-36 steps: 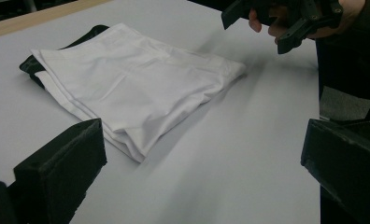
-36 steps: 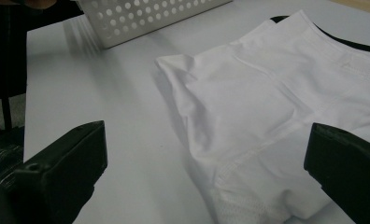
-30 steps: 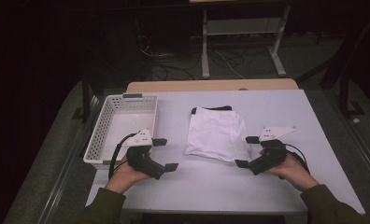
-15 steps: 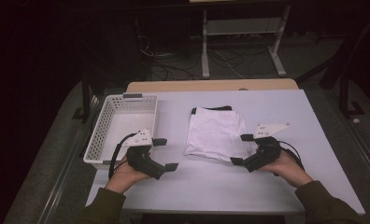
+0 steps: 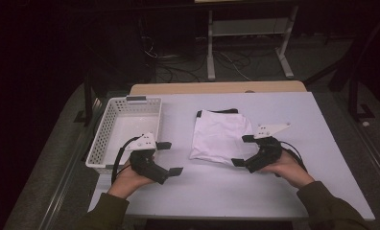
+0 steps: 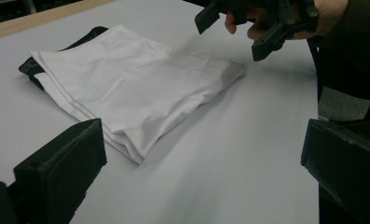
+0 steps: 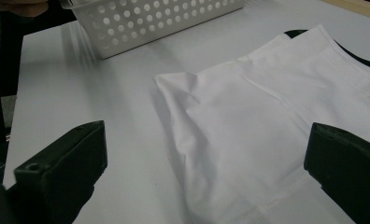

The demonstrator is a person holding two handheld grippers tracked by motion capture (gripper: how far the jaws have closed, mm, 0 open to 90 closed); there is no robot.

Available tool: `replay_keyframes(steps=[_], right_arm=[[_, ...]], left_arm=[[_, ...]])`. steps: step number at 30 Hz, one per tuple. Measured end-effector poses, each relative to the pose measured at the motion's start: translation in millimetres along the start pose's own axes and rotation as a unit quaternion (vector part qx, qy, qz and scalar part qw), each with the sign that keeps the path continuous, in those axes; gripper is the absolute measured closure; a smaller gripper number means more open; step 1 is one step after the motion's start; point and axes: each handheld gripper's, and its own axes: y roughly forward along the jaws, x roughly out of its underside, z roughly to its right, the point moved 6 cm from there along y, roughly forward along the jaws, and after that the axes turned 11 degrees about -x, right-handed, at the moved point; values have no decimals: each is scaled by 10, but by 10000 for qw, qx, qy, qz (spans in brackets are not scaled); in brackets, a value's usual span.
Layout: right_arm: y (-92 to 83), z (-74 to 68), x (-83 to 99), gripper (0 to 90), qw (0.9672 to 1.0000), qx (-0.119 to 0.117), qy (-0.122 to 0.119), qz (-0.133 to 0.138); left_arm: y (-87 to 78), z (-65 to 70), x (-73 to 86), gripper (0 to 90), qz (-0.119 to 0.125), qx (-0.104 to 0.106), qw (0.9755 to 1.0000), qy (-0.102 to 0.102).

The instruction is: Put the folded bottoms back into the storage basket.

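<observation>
Dim room, pale surface point(image 5: 274, 191): a folded white cloth point(image 5: 220, 136) lies at its middle, a white basket point(image 5: 125, 127) well to its left. Over the last second the right gripper point(image 5: 242, 151) has slid in to the cloth's near right edge, jaws spread wide and empty, a sign a pick-up is near. The left gripper point(image 5: 170, 158) waits beside the basket, jaws likewise apart. Bare surface lies open in front and to the right.
</observation>
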Motion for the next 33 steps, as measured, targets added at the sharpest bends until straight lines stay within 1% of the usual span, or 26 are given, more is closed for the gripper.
replay_keyframes(steps=[10, 18, 21, 24, 25, 27, 31, 32, 33], right_arm=[[96, 22, -34, 0, 9999, -58, -52, -87], [176, 41, -81, 50, 9998, -116, -102, -133], [216, 59, -102, 149, 9997, -165, -111, -136], [243, 76, -105, 156, 9997, -186, -77, -169], [257, 84, -103, 165, 9995, -198, -61, -239], [283, 111, -106, 207, 9993, -157, -59, -328], [295, 132, -110, 264, 9993, -166, -78, -324], [308, 134, -96, 298, 9991, -151, -64, -379], [317, 131, -83, 314, 9989, -172, -62, -430]], left_arm=[[2, 5, -5, 0, 12, 8, 10000, -10], [1, 4, -8, 0, 23, 19, 10000, -22], [4, 8, -9, 0, 23, 21, 10000, -8], [8, 14, -11, 0, 20, 36, 10000, -5], [8, 15, -12, 0, 20, 36, 10000, -4], [6, 15, -14, 0, 31, 40, 10000, -10], [3, 14, -15, 0, 37, 44, 10000, -4], [2, 14, -14, 0, 35, 45, 10000, -7], [2, 14, -14, 0, 35, 45, 10000, -7]])
